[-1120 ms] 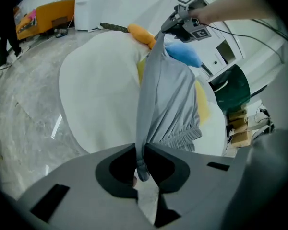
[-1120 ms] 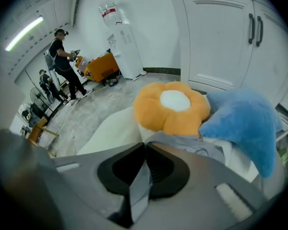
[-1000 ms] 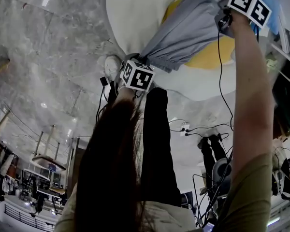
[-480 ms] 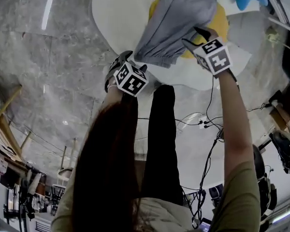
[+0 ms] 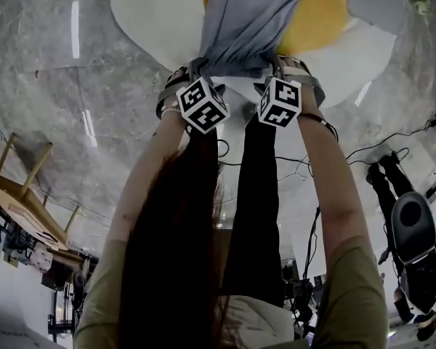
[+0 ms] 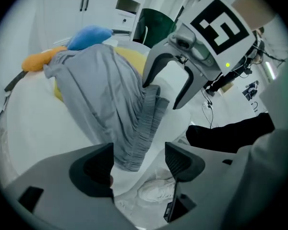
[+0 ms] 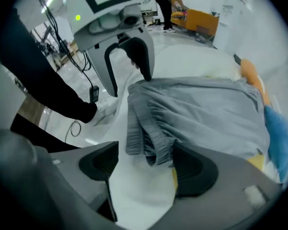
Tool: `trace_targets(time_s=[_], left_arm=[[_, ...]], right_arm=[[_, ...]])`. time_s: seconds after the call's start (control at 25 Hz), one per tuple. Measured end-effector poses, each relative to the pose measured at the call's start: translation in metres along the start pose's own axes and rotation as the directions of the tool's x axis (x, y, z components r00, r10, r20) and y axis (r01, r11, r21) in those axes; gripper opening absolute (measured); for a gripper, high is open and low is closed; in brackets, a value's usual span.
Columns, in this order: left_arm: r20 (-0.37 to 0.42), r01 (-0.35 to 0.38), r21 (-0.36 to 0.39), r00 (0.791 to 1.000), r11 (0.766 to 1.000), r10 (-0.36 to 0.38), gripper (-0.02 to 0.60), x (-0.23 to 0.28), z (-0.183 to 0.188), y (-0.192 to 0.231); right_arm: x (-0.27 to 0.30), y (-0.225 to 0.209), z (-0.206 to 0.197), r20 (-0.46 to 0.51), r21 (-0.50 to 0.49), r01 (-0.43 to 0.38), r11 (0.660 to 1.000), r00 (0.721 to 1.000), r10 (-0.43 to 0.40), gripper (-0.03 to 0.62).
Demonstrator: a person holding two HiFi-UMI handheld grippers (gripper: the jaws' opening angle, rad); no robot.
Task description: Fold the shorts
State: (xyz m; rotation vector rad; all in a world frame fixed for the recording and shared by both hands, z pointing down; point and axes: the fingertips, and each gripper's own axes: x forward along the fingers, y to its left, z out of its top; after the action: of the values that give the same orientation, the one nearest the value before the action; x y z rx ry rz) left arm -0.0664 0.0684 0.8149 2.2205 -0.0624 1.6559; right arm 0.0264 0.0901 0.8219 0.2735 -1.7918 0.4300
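Room: grey marbled floor (image 5: pixel 51 122) surrounds the round white table (image 5: pixel 149 13), at 12 o'clock in the head view.
Shorts: grey fabric shorts (image 5: pixel 247 9) lie on the table over a yellow cloth (image 5: pixel 316 13), waistband at the near edge.
Left gripper view alone: white cabinets (image 6: pixel 86 6) and a blue cloth (image 6: pixel 89 35), at 11 o'clock.
Grippers: left gripper (image 6: pixel 139 164) and right gripper (image 7: pixel 144 164) have just been opening their jaws. They stand wide, with the waistband loose between them.

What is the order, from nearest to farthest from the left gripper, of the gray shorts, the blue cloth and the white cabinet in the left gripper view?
1. Gray shorts: waistband just before the jaws.
2. Blue cloth: farther back, upper left.
3. White cabinet: behind everything, at the top.
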Motion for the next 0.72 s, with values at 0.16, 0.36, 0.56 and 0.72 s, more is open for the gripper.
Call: trace_targets(time_s=[0.16, 0.36, 0.56, 0.72], left_arm=[[-0.019, 0.003, 0.035, 1.0, 0.999, -0.002, 0.319, 0.01, -0.001, -0.009], [-0.023, -0.027, 0.016, 0.999, 1.0, 0.027, 0.319, 0.019, 0.006, -0.005], [-0.005, -0.071, 0.02, 0.997, 0.997, 0.072, 0.328, 0.026, 0.018, -0.008], [0.093, -0.172, -0.048, 0.98, 0.984, 0.176, 0.356, 0.024, 0.048, -0.003]], right_arm=[[0.019, -0.008, -0.01, -0.042, -0.085, 0.046, 0.995, 0.998, -0.05, 0.325], [0.005, -0.028, -0.01, 0.03, 0.026, 0.045, 0.999, 0.999, -0.046, 0.132], [-0.02, -0.034, -0.018, 0.119, 0.12, -0.044, 0.992, 0.992, 0.029, 0.043], [-0.043, -0.037, -0.021, 0.176, 0.136, -0.099, 0.986, 0.982, 0.074, 0.04]])
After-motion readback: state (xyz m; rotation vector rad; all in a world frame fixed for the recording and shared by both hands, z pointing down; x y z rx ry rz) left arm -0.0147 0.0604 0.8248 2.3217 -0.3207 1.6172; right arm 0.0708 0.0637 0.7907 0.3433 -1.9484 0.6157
